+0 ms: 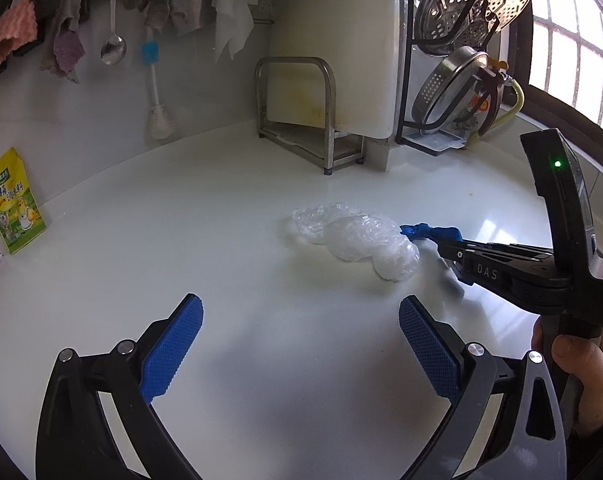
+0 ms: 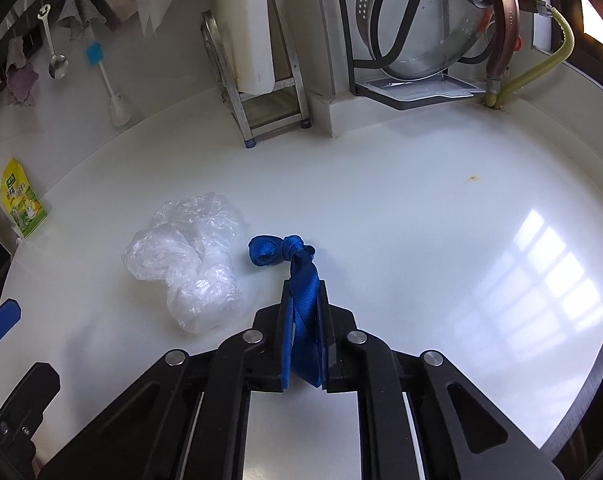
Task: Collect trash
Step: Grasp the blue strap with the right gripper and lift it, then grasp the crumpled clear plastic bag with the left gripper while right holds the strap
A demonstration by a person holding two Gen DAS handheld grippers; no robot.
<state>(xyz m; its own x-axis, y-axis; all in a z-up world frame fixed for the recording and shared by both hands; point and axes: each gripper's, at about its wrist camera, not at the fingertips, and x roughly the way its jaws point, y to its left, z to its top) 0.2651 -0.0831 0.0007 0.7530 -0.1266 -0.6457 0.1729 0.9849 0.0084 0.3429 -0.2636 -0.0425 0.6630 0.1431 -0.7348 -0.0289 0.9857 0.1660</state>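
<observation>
Left wrist view: the left claw (image 1: 301, 344) gapes wide, holding nothing. The crumpled plastic wrap (image 1: 353, 238) lies mid-bench (image 1: 221, 208), so light it could skid away.

Right wrist view: the right claw (image 2: 305, 300) pinches the blue ribbon (image 2: 301, 280); its knotted end droops free and could slip or snag the wrap.

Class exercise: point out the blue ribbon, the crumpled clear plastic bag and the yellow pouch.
blue ribbon (image 2: 297, 250), right wrist view, on its knot.
crumpled clear plastic bag (image 2: 189, 264), right wrist view, on its middle.
yellow pouch (image 1: 15, 204), left wrist view, on its printed front.
</observation>
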